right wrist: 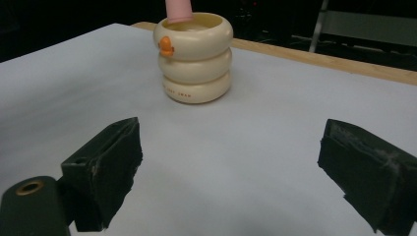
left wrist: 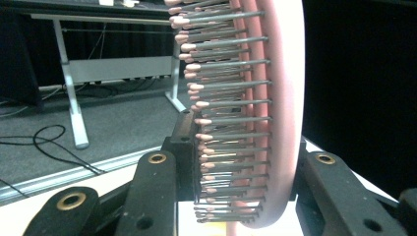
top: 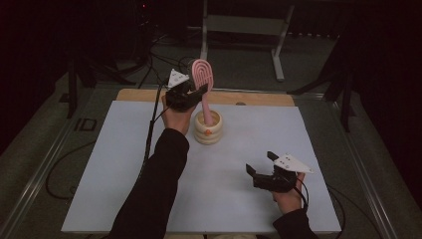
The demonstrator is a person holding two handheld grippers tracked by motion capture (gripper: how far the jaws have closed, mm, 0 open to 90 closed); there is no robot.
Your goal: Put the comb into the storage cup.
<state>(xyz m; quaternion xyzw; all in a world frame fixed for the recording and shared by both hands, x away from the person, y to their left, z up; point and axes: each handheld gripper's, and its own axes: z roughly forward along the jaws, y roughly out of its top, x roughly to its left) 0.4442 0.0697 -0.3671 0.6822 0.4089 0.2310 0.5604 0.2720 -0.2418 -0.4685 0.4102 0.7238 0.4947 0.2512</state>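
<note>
Evidently the pink hairbrush (top: pixel 202 74) stands handle-down in the cream ringed holder (top: pixel 208 128) near the far middle of the table, its handle leaning in the cup so the bristled head rises free for a grasp. The left gripper (top: pixel 191 92) has its jaws closed on that head (left wrist: pixel 275 113), bristles against one jaw, back against the other. The right gripper (top: pixel 263 167) hovers low near the front right, jaws wide apart and holding nothing, kept out of the way. A white sheet (top: pixel 124 164) covers the wooden table (top: pixel 259 98); beyond lie a dim grey floor, cables (top: pixel 149 69) and a metal frame (top: pixel 244 25).
</note>
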